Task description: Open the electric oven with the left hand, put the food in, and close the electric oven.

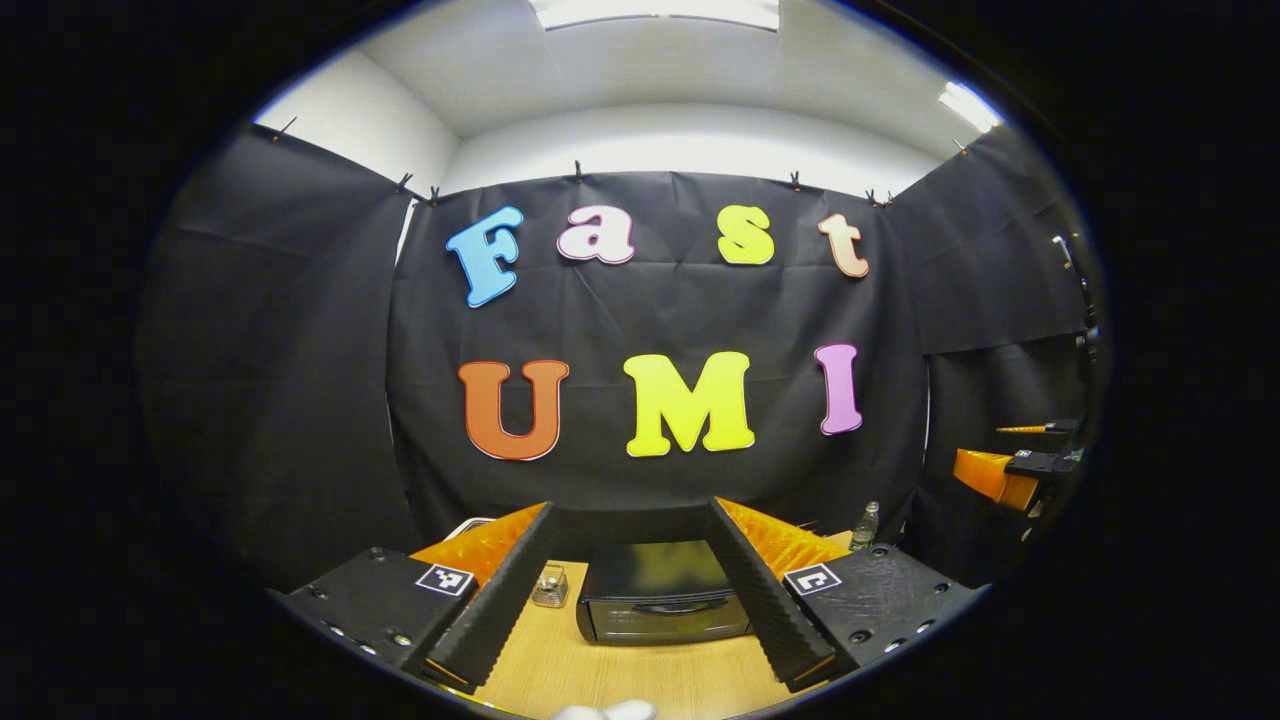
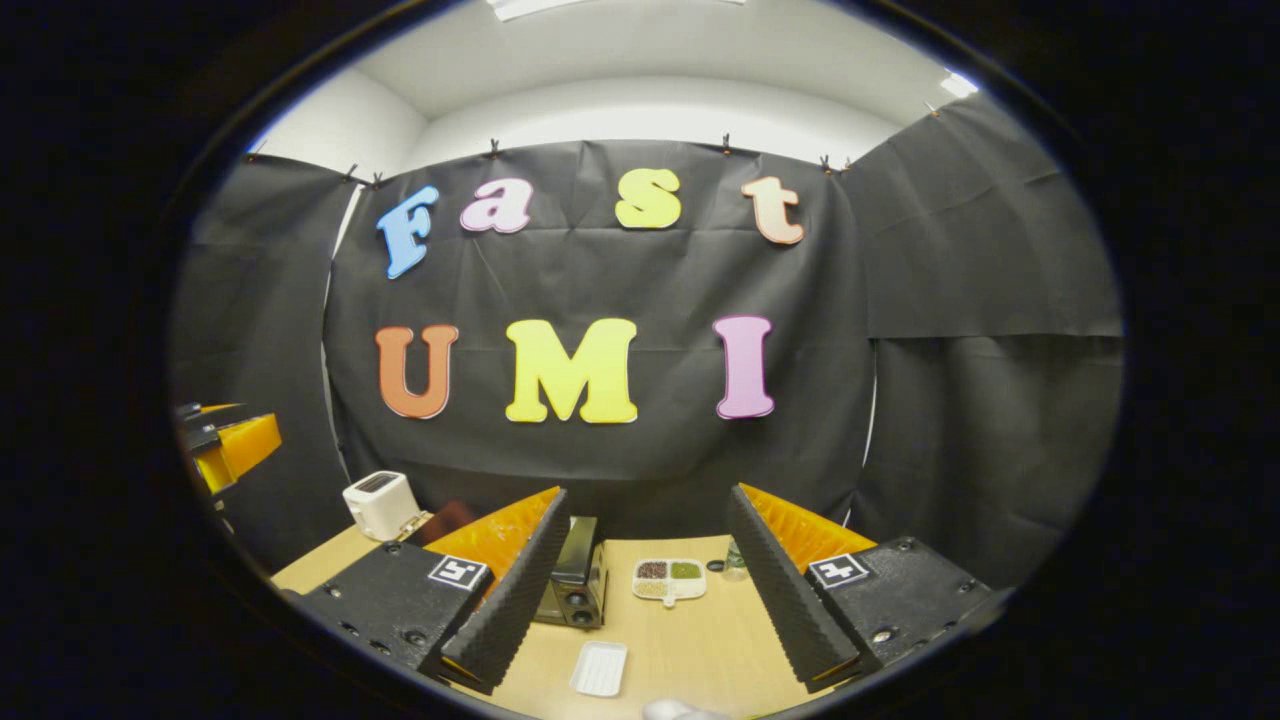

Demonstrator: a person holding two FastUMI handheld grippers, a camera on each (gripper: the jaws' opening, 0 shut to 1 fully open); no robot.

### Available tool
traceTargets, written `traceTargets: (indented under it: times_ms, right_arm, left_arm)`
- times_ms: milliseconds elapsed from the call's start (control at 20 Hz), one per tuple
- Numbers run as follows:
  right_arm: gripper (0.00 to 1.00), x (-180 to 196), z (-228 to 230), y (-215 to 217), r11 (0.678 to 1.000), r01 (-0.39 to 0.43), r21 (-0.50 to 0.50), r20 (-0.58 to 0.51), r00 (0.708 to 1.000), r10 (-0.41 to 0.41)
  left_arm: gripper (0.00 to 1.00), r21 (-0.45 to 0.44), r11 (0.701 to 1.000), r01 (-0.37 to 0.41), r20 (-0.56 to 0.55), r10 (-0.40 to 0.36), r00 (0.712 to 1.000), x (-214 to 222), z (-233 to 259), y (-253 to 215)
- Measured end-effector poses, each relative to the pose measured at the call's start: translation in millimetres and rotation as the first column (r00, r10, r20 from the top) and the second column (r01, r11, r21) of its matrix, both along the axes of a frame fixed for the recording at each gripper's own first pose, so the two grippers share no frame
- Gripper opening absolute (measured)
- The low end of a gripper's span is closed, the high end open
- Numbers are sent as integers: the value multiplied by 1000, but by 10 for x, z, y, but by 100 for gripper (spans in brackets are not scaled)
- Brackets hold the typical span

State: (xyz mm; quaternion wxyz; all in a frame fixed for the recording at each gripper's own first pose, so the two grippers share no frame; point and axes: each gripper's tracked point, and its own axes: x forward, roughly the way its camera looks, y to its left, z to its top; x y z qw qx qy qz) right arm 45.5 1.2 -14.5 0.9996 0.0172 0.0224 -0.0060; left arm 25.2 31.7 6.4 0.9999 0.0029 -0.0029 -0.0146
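Ahead, the closed oven [image 1: 660, 592] sits between the left gripper's [image 1: 640, 590] spread, empty fingers [image 1: 500, 600].

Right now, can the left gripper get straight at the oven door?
Probably yes: the open left gripper frames the closed electric oven dead ahead, with bare table between them.

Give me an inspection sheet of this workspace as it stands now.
Surface: wooden table, mostly bare.
Job's things: electric oven, door closed; white tray in front of it looks empty.
Clutter: toaster, divided dish, small jar, bottle.
Grippers: left hand-held gripper open, facing the oven; right hand-held gripper open, holding nothing.
Cables: nothing seen.
Surroundings: black cloth walls, ceiling lights.
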Motion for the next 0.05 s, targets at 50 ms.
traceTargets:
  times_ms: [50]
  right_arm:
    - [96, 3, 20, -1, 1000, 1, -1, 2, 1000, -1]
  left_arm:
    - [88, 3, 1000, 3, 2, -3, 1000, 5, 11, -13]
